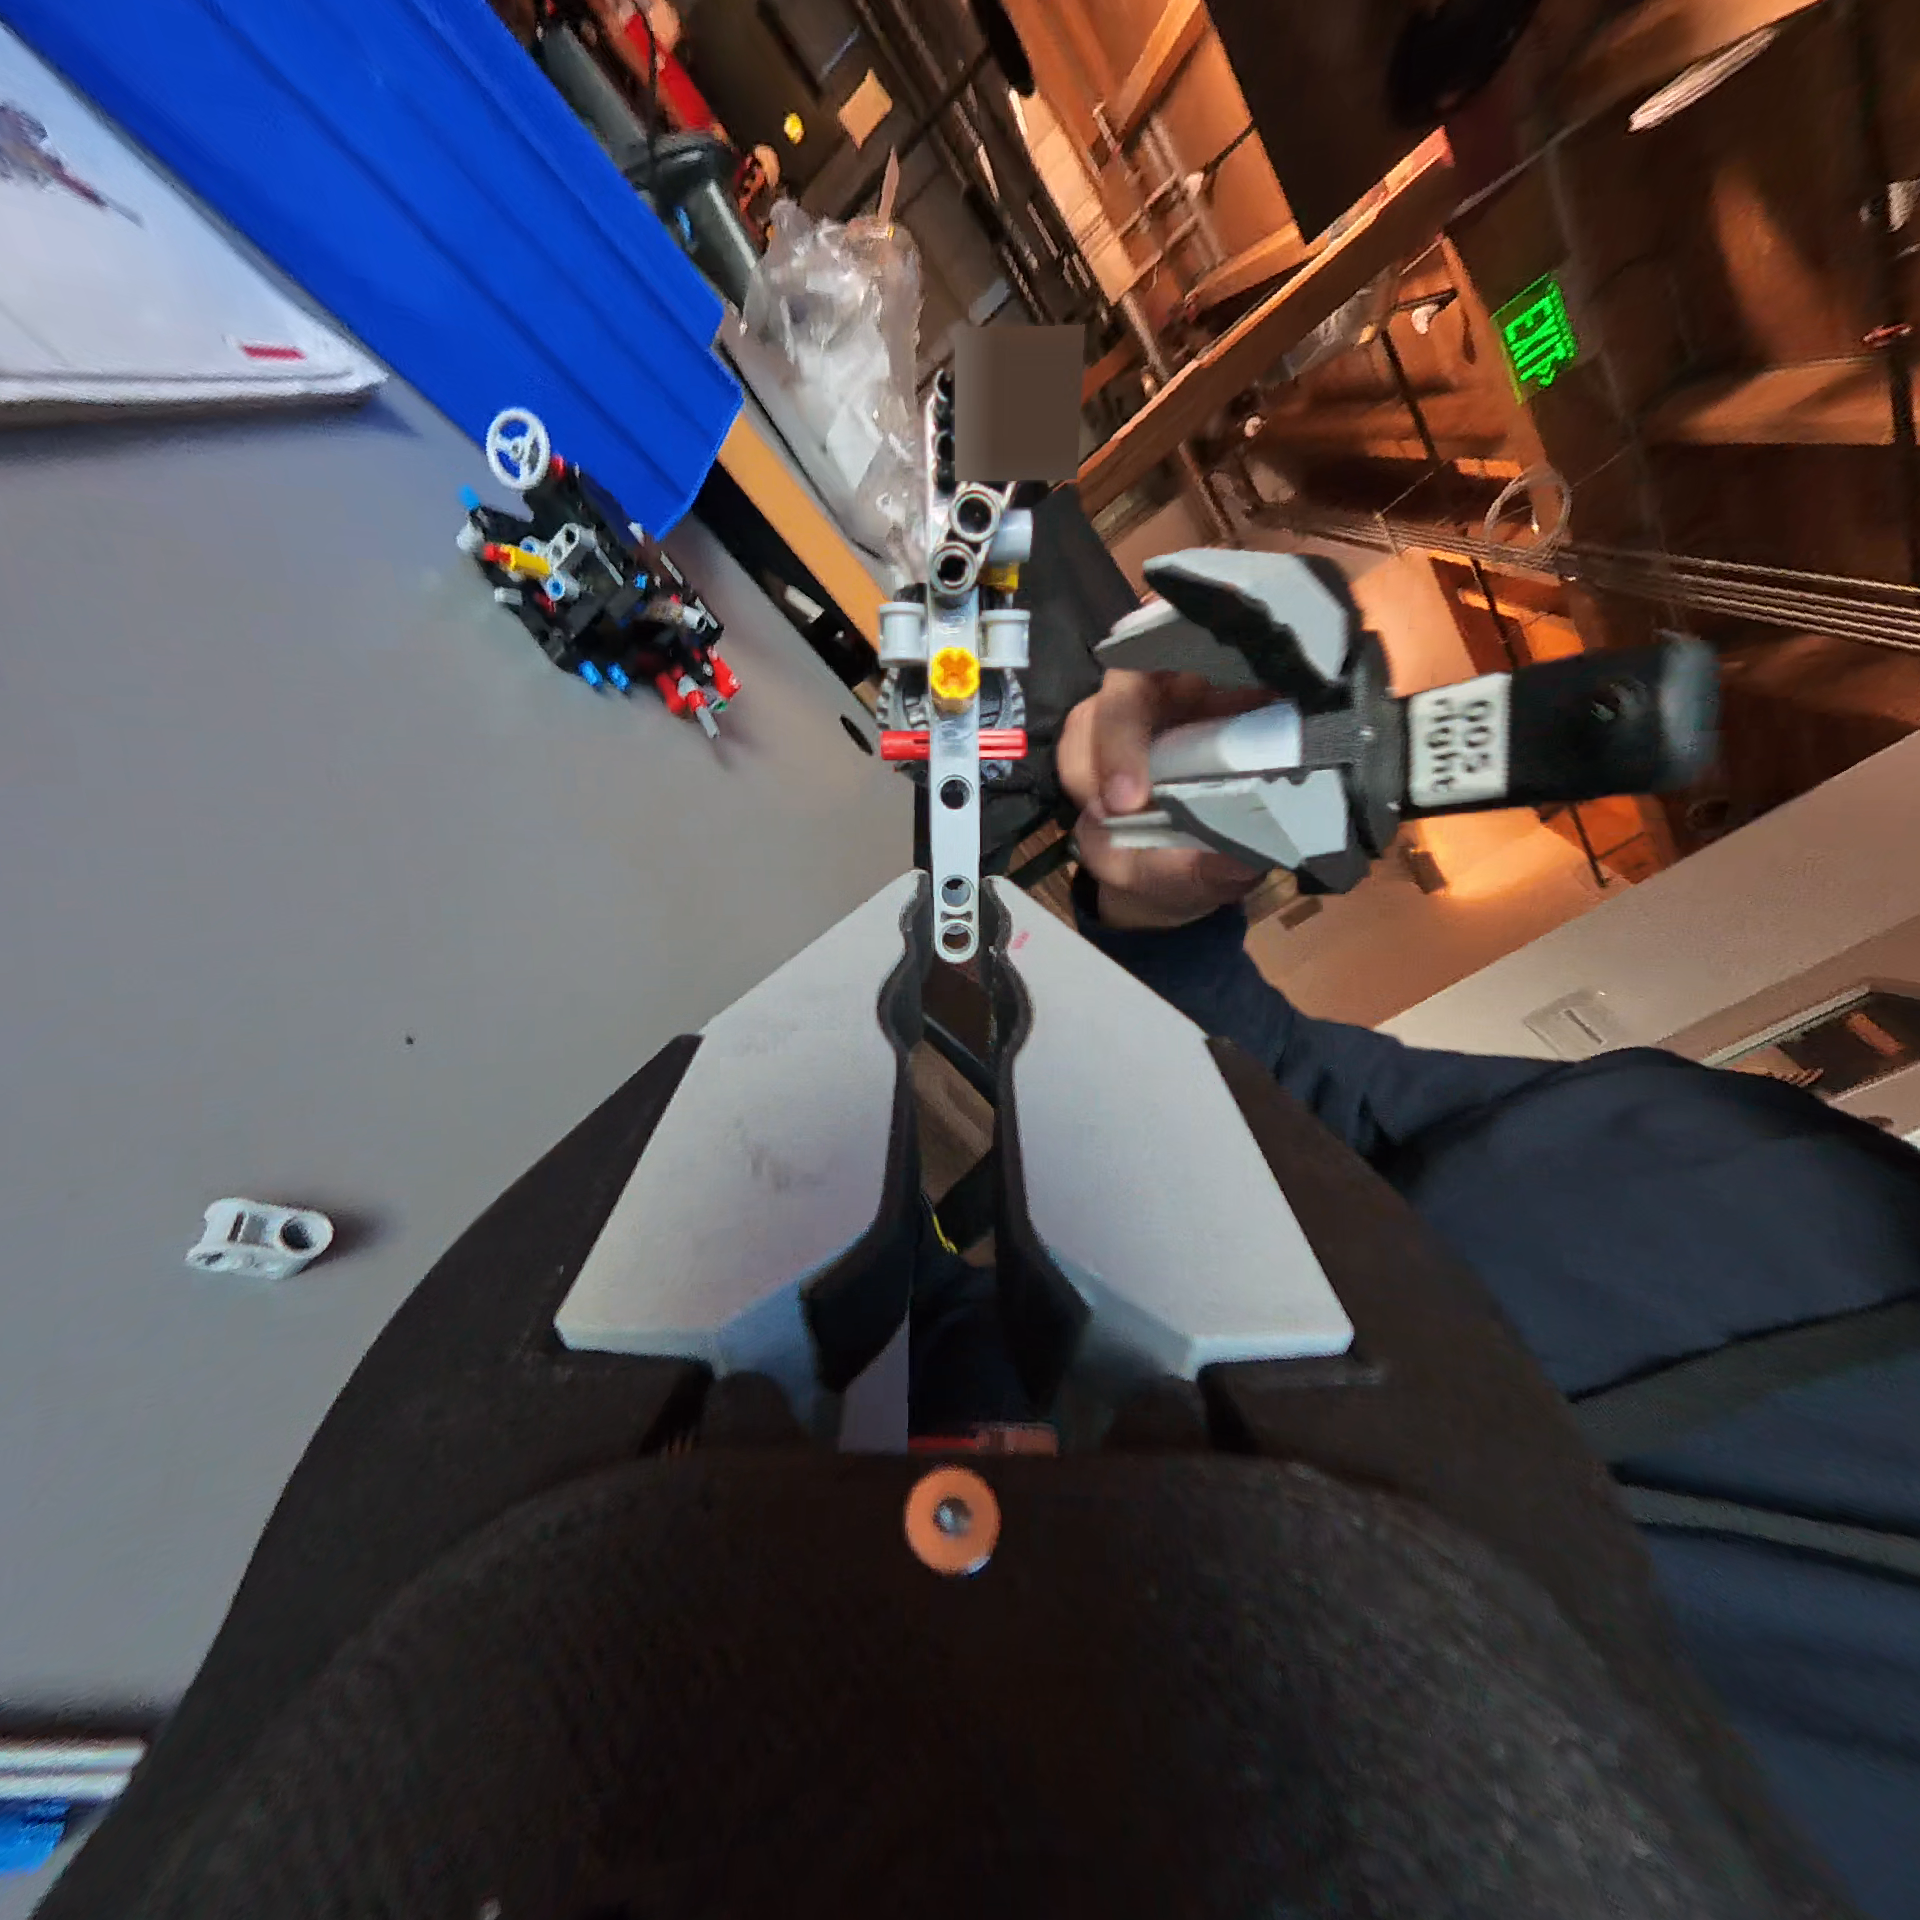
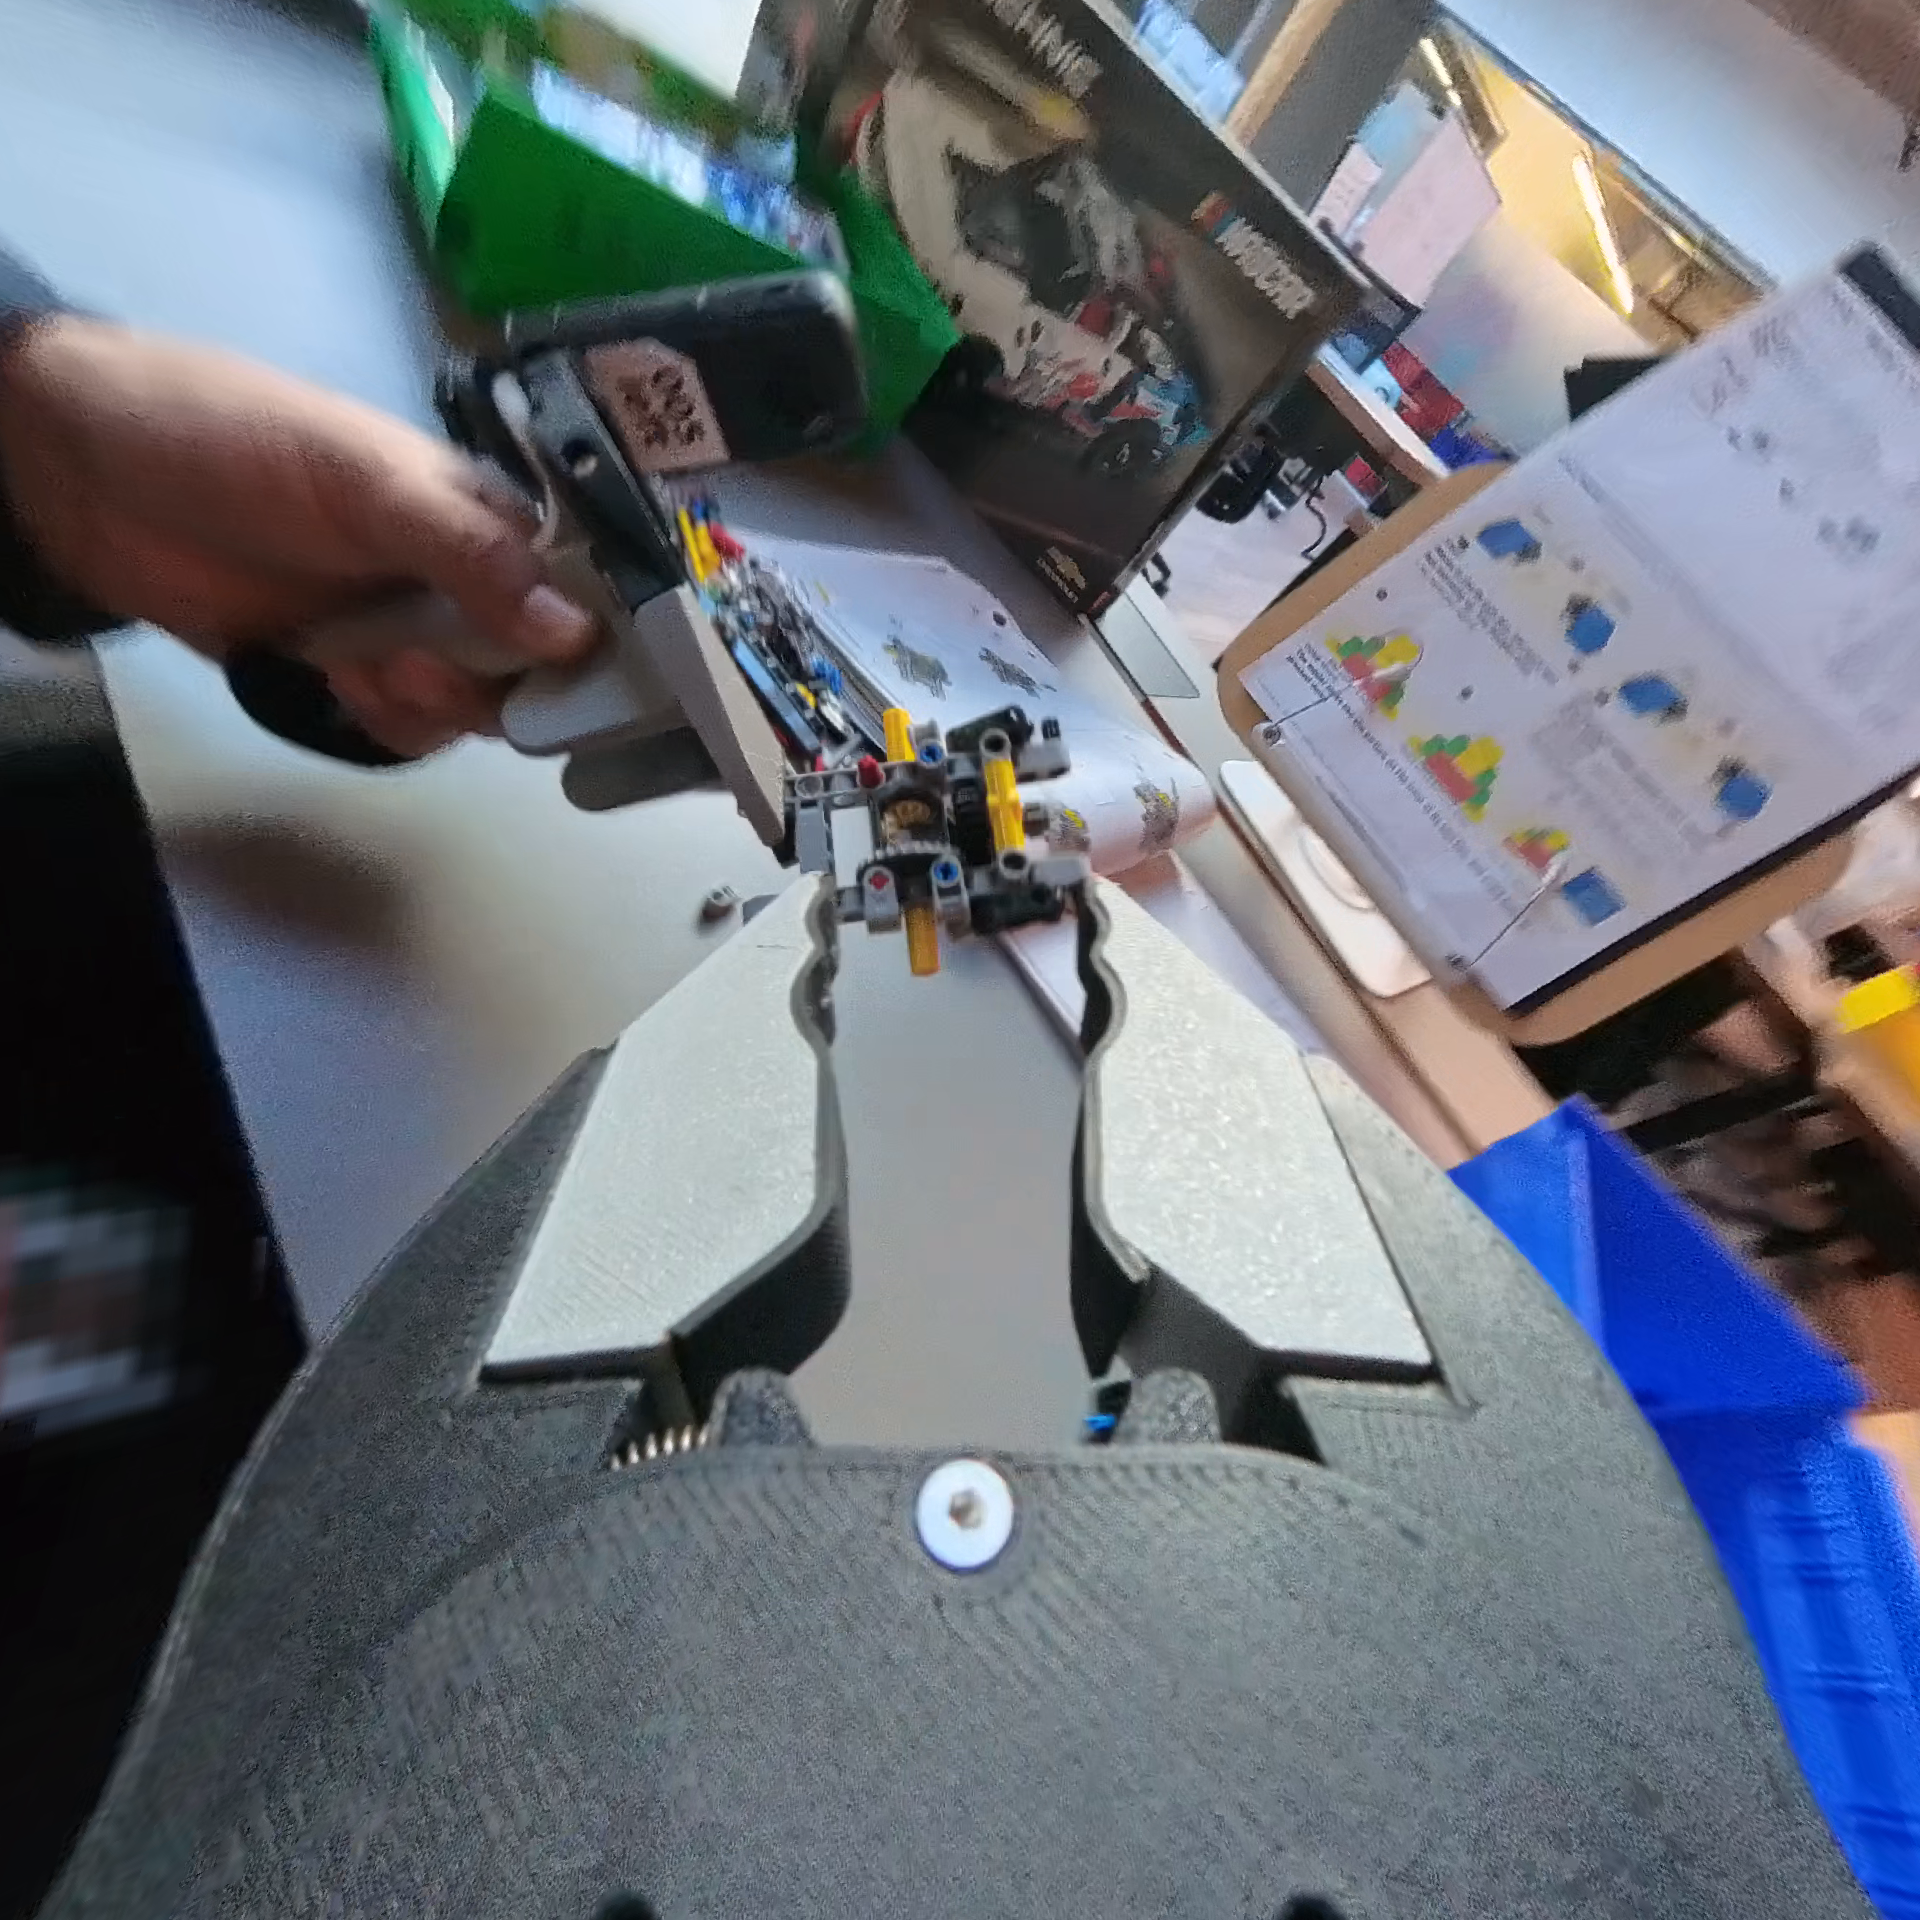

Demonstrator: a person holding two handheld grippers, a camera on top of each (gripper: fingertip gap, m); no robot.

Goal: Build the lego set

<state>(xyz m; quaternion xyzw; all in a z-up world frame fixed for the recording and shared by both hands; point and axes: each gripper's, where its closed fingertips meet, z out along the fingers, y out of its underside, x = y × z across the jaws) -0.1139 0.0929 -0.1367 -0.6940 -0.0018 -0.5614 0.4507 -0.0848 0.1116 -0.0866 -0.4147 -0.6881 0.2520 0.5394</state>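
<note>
Your left gripper (image 1: 956,914) clenches grey beam of brick assembly (image 1: 953,665), lifted above desk (image 1: 312,883). Your right gripper (image 2: 951,914) released, fingers spread just before assembly. Small grey connector (image 1: 260,1236) lies on desk.

the left gripper (image 1: 954,914) pinches the lower end of a grey toy-brick assembly (image 1: 953,665) above the grey table (image 1: 416,883) — the right gripper (image 1: 1236,717), fingers spread, just beside that assembly.

2 tongs (image 1: 954,914) (image 2: 951,914), 2 brick assemblies (image 1: 954,665) (image 1: 597,597), 1 loose grey connector (image 1: 260,1236), 1 blue bin (image 1: 468,239), 2 boxes (image 2: 1091,260) (image 2: 582,197).
</note>
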